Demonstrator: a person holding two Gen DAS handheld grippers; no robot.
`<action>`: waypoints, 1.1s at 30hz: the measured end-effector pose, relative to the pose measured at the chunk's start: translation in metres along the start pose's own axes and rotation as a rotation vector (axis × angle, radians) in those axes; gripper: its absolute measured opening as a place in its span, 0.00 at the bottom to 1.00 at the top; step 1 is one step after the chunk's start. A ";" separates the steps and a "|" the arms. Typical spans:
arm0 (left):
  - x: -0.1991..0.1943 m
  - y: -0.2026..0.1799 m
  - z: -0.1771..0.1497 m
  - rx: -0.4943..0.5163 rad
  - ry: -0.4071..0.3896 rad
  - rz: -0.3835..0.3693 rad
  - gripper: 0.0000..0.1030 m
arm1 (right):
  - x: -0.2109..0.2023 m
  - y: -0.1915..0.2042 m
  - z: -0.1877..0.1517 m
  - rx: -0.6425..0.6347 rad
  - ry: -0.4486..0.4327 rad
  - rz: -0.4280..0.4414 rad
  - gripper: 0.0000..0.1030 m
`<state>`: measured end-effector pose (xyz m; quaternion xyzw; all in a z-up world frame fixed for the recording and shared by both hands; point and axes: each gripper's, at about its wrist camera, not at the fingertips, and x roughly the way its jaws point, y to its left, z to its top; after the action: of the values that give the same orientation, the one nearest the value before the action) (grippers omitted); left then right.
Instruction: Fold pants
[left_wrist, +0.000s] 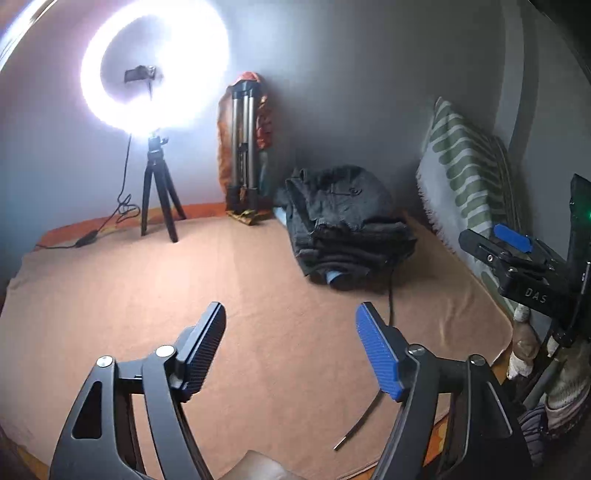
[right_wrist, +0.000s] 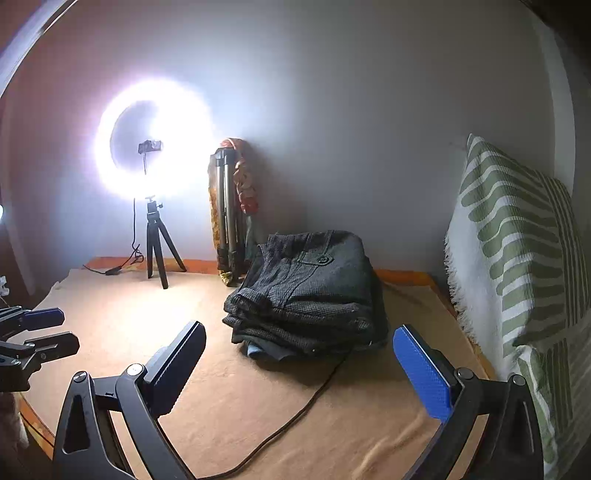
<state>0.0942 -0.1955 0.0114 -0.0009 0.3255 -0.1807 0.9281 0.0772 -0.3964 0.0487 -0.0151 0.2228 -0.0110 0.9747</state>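
The pants (right_wrist: 306, 295) lie folded in a stack at the far right of the bed cover (right_wrist: 258, 424), beside the striped pillow (right_wrist: 517, 258). Both grippers are wide open and hold nothing. The right gripper (right_wrist: 299, 354) is nearer — the stack sits directly ahead of its jaws. From the left gripper (left_wrist: 290, 343) it lies farther off, ahead and to the right. Only the right view shows the button flap clearly; only the left shows the loose cable end (left_wrist: 354, 432).

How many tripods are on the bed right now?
2. A black tripod stands under the ring light at back left; a folded silver tripod leans on the wall beside the stacked pants.
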 end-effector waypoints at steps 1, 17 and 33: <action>0.000 0.001 -0.002 0.001 -0.001 0.003 0.78 | 0.000 0.001 -0.001 0.001 0.001 0.004 1.00; 0.000 0.018 -0.014 0.001 0.001 0.092 0.79 | 0.013 0.014 -0.015 -0.015 0.016 0.019 1.00; -0.001 0.021 -0.016 -0.001 0.001 0.121 0.86 | 0.018 0.018 -0.018 -0.017 0.031 0.029 1.00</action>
<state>0.0904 -0.1735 -0.0033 0.0184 0.3254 -0.1242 0.9372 0.0861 -0.3794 0.0240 -0.0201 0.2382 0.0049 0.9710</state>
